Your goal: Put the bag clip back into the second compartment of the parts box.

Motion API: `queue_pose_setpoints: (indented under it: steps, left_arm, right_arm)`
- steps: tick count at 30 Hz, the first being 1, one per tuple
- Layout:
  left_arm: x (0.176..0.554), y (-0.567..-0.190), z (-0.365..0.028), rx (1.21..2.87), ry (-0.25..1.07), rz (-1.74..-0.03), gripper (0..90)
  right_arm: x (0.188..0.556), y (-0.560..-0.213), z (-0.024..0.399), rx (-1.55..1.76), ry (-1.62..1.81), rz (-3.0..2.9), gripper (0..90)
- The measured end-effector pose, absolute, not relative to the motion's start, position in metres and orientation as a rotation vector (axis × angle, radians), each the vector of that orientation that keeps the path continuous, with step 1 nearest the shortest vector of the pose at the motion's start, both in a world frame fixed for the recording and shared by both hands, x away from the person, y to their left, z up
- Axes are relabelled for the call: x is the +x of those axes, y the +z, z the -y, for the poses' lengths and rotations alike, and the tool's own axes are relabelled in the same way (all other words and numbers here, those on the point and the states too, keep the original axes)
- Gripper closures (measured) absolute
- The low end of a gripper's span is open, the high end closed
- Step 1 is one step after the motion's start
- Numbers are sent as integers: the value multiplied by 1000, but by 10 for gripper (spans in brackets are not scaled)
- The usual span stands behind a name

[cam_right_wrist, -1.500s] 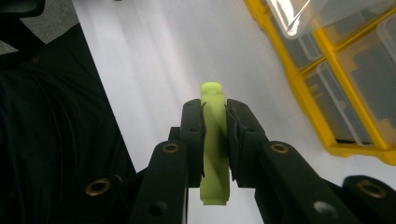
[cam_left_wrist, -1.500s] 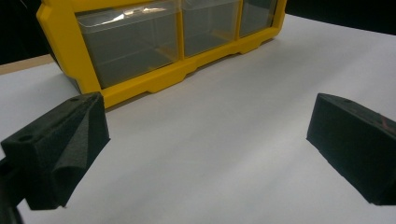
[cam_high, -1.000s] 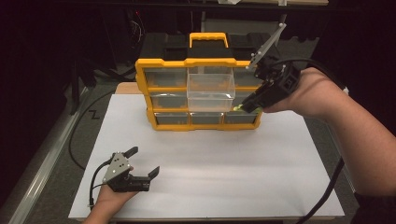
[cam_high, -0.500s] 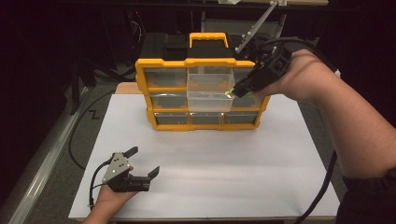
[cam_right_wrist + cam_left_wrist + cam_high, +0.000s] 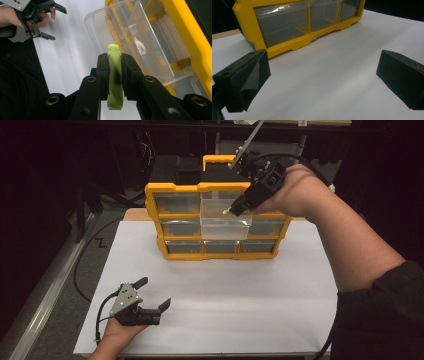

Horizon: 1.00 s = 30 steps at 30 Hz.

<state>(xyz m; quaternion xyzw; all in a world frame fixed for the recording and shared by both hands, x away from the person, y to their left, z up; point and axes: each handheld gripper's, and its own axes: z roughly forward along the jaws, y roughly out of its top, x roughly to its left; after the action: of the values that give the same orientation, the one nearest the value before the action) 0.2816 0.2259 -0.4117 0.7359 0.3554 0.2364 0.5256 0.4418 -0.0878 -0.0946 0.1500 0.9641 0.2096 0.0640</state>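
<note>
Right tool (image 5: 234, 210), at 12 o'clock of the tabletop (image 5: 250, 285), is closed on a light-green piece (image 5: 115, 77) and held over the pulled-out clear drawer (image 5: 225, 222) of the yellow organizer (image 5: 172, 187). Left tool (image 5: 150, 295), at 7 o'clock, rests on the white tabletop with jaws spread wide, gripping nothing, well apart from the organizer.

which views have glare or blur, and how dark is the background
High view: black surroundings, bright white table. Left gripper view: glare on a clear drawer, near jaws soft. Right gripper view: green piece sharp between the jaws, pulled-out drawer catching reflections.
</note>
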Motion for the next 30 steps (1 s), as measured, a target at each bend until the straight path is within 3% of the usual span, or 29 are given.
queue_pose_setpoints:
  steps: [21,30]
  left_arm:
    - [282,-411,-227,1756,557,-848,2]
    - [282,-412,-226,1756,556,-845,2]
  right_arm:
    - [461,-98,64,433,618,-2902,796]
    - [466,-116,62,423,571,-2927,795]
